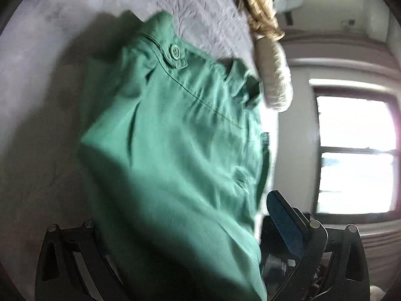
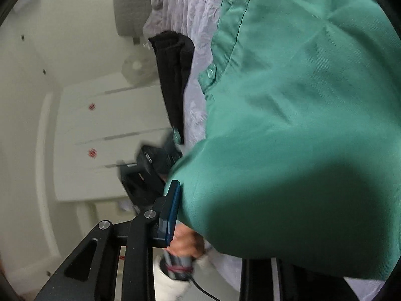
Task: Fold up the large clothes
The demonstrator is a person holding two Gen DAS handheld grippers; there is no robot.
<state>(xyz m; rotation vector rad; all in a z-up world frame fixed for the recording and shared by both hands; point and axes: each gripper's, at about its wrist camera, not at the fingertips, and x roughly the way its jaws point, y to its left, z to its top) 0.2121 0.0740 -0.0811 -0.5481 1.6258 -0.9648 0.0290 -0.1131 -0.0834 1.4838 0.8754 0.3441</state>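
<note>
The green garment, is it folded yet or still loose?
Loose: the green garment hangs bunched and creased in front of the bed, one buttoned tab showing, no neat flat fold visible.

One big green cotton garment (image 1: 175, 150) is lying on one pale lilac crinkled bedsheet (image 1: 62, 100), w/ one green button (image 1: 175, 50) showing per view; one black folded cloth (image 2: 173, 75), one rolled beige bundle (image 1: 274, 75), one bright window (image 1: 356, 155) & two red wardrobe marks (image 2: 92, 129) are showing

matt green woven cloth garment (image 1: 175, 150), crinkled grey bedsheet (image 1: 200, 7), textured blue pads (image 1: 283, 220) on the jaws
</note>
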